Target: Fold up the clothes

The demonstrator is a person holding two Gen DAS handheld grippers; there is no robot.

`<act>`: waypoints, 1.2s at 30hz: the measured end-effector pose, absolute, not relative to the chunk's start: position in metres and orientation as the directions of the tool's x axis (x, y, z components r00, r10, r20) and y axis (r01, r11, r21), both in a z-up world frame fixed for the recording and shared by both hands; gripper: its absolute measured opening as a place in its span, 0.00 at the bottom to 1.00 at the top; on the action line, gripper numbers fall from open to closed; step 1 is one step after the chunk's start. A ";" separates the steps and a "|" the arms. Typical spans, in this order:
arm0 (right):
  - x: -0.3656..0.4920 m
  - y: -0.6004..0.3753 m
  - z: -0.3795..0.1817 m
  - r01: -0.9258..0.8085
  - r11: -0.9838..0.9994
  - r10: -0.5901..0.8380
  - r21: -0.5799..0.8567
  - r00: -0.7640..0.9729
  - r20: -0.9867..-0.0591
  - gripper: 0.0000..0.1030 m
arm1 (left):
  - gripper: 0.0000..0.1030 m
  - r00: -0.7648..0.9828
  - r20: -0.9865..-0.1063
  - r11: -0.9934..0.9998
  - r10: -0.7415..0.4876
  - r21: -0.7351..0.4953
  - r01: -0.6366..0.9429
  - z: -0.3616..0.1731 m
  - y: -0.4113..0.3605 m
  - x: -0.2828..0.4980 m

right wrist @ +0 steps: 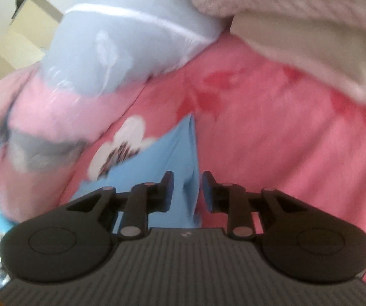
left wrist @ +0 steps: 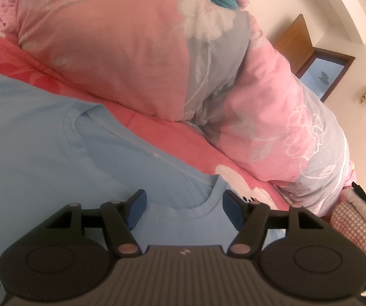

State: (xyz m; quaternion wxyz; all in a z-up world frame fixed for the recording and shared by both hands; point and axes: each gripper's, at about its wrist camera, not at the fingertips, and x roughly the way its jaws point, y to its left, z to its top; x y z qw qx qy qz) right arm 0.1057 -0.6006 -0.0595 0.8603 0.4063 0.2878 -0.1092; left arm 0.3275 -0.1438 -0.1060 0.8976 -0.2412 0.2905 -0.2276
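Light blue T-shirt (left wrist: 29, 137) lies flat on the pink floral bedsheet (left wrist: 172, 137), filling the left and lower centre of the left wrist frame. Its neckline sits lower centre, with the ribbed collar (left wrist: 195, 210) just ahead of the fingers. In the right wrist view only a narrow blue strip of it (right wrist: 175, 153) shows at lower centre.

Handling, as a judgement: thin knit, light, limp, no stiffness. It will drape and drag on the sheet and wrinkle if pulled from one corner. Best holds are the doubled, stitched parts: collar rib, shoulder seam, hem. A pinch should take one layer edge cleanly, since grabbing deep risks catching the sheet too.

Left gripper (left wrist: 181, 205): low over the shirt, tilted down, jaws spread wide either side of the collar, pads not pressing the cloth.

Right gripper (right wrist: 188, 191): frame is motion-blurred, gripper angled down at the blue strip, jaws a narrow gap apart with the fabric edge seen between them. Whether the pads actually touch the cloth cannot be told.

Pink-and-grey floral quilt (left wrist: 157, 51) is bunched along the upper half of the frame, close behind the shirt.
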 end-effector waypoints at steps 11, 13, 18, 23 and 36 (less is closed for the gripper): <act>0.095 -0.586 -0.069 0.239 0.768 0.135 0.594 0.846 -0.515 0.24 | 0.67 0.503 -0.543 0.674 -0.673 -0.170 0.719 -0.065 -0.272 0.253; 0.097 -0.591 -0.075 0.228 0.768 0.143 0.598 0.850 -0.507 0.23 | 0.67 0.460 -0.579 0.621 -0.674 -0.106 0.776 -0.069 -0.298 0.237; 0.095 -0.598 -0.084 0.165 0.774 0.181 0.612 0.868 -0.462 0.07 | 0.67 0.432 -0.621 0.588 -0.654 -0.058 0.807 -0.087 -0.327 0.218; 0.094 -0.599 -0.086 0.114 0.767 0.222 0.632 0.876 -0.428 0.04 | 0.68 0.430 -0.614 0.593 -0.662 -0.078 0.801 -0.088 -0.326 0.217; 0.084 -0.599 -0.090 0.061 0.776 0.237 0.628 0.894 -0.380 0.17 | 0.70 0.438 -0.602 0.593 -0.667 -0.075 0.802 -0.092 -0.324 0.215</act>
